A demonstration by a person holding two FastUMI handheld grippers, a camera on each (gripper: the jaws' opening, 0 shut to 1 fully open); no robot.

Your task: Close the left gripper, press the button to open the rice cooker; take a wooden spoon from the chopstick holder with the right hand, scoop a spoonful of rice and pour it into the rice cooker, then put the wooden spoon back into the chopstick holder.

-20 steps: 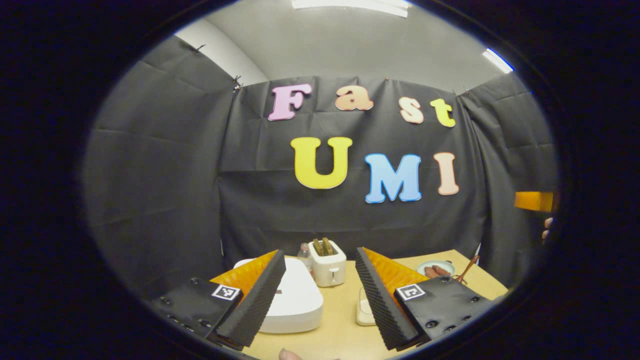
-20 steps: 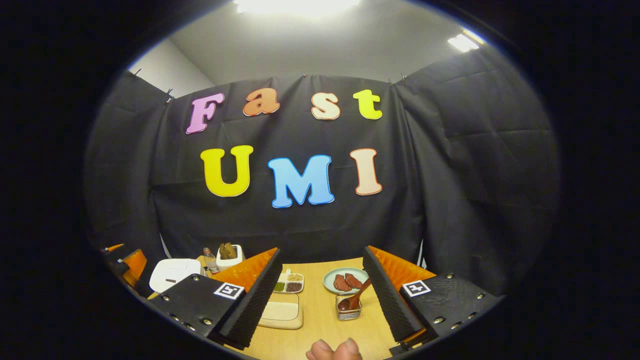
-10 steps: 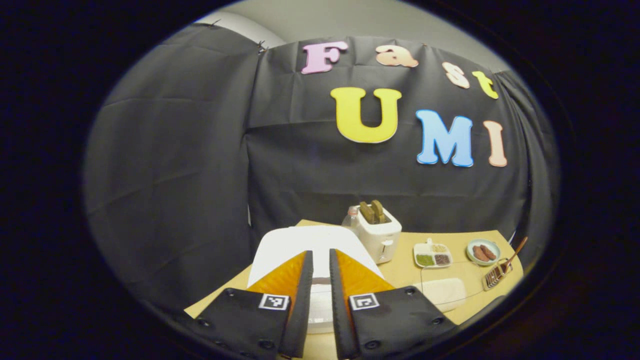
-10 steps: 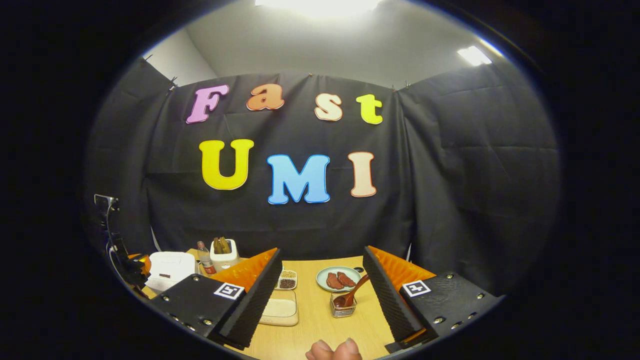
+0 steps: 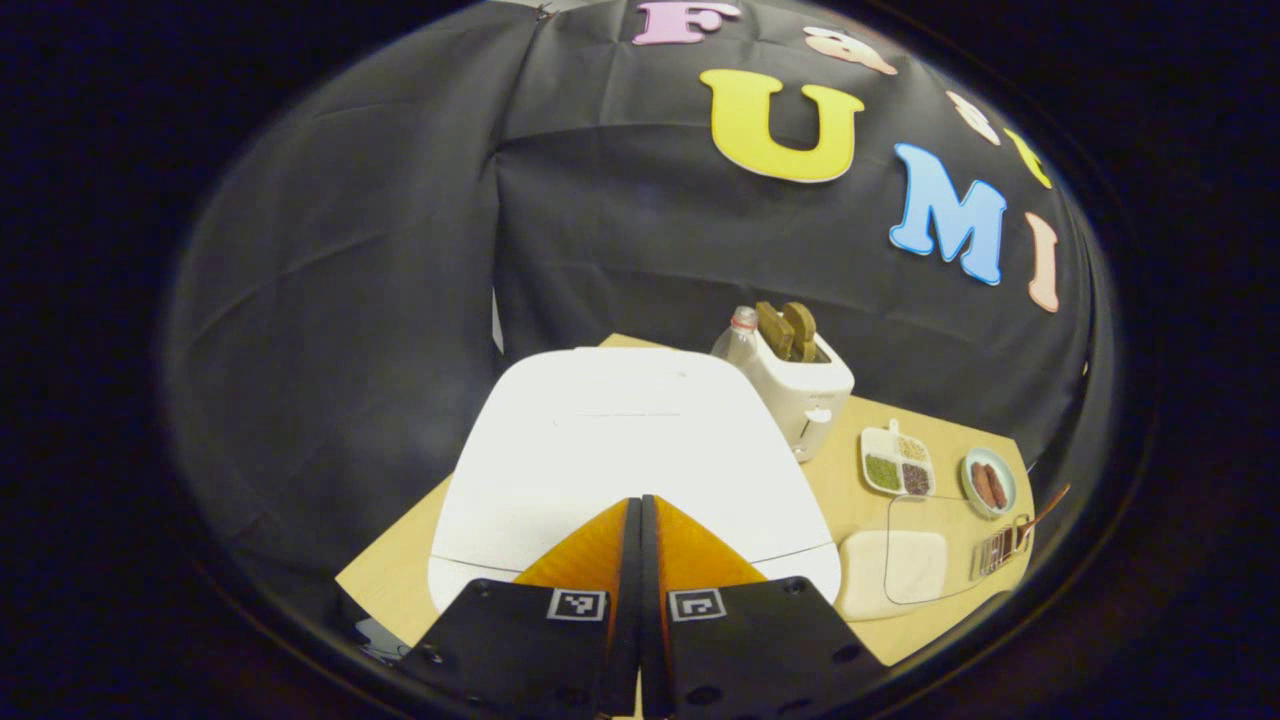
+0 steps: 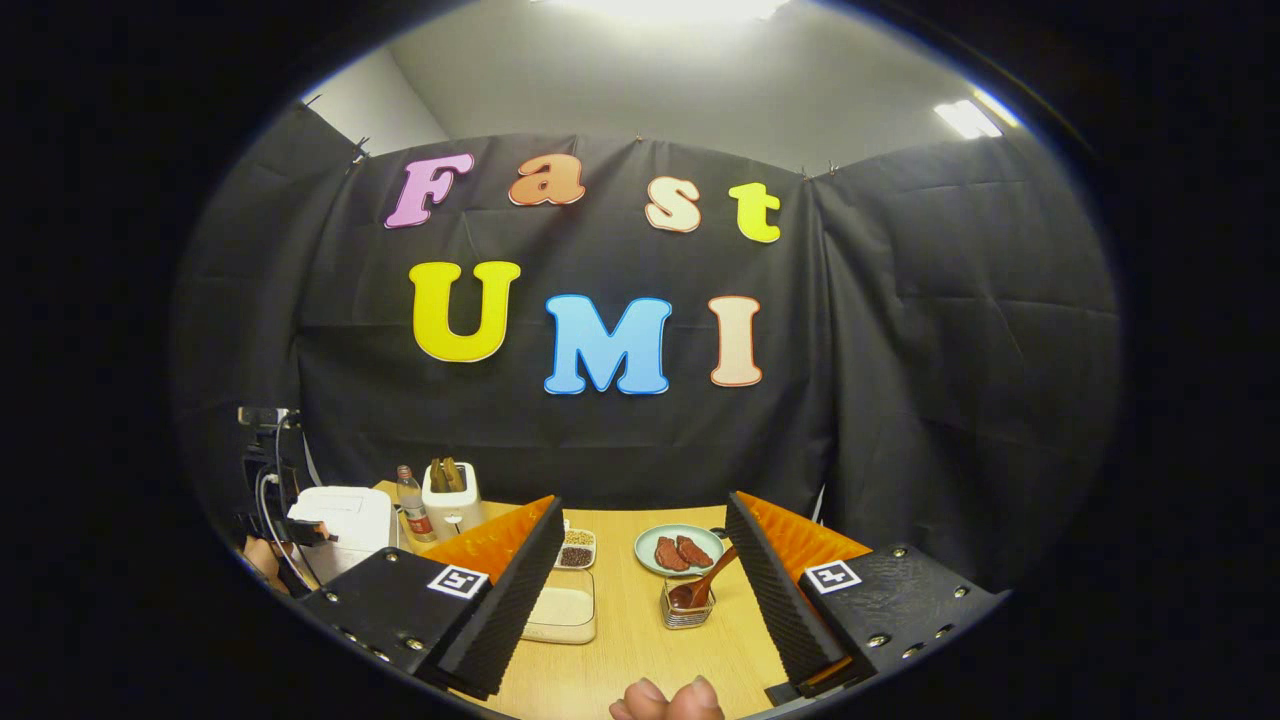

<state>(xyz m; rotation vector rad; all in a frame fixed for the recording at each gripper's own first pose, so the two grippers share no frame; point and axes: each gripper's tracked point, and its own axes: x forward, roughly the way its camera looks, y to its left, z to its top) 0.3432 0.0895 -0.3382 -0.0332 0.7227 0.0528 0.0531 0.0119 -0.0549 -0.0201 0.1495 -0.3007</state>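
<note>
- Your booth is hung with black cloth walls (image 6: 950, 350) under a pale grey ceiling with bright strip lights (image 6: 965, 118); a light wooden tabletop (image 6: 640, 640) carries everything.
- In the right gripper view, far left, your other hand holds the black left gripper (image 6: 265, 470) with its cable just beside the white rice cooker (image 6: 345, 515).
- In the left gripper view, the left gripper (image 5: 635, 520) has its orange-backed fingers pressed flat together with nothing between them, tips over the near edge of the white, rounded-square, closed lid of the rice cooker (image 5: 620, 450).
- Right of the cooker stand a small clear bottle with a red label (image 6: 412, 512) and a white toaster holding two brown slices (image 6: 450, 495); the label is too small to read.
- Next comes a white divided dish of green, dark and pale grains (image 5: 897, 463).
- A clear rectangular container of white rice (image 6: 562, 610) sits nearer you, just beside your right gripper's left finger.
- Your right gripper (image 6: 640, 590) stands wide open, holding nothing, above the table; your fingertips (image 6: 665, 700) show at the bottom edge.
- Between its fingers, farther off, is the small wire chopstick holder (image 6: 688, 608) with the brown wooden spoon (image 6: 705, 585) leaning in it, handle tilted up to the right.
- Behind the holder lies a pale green round plate with two reddish-brown pieces (image 6: 680, 550).
- Each gripper finger carries a square black-and-white marker tag (image 6: 458, 580); I can't read any brand writing on the appliances.
</note>
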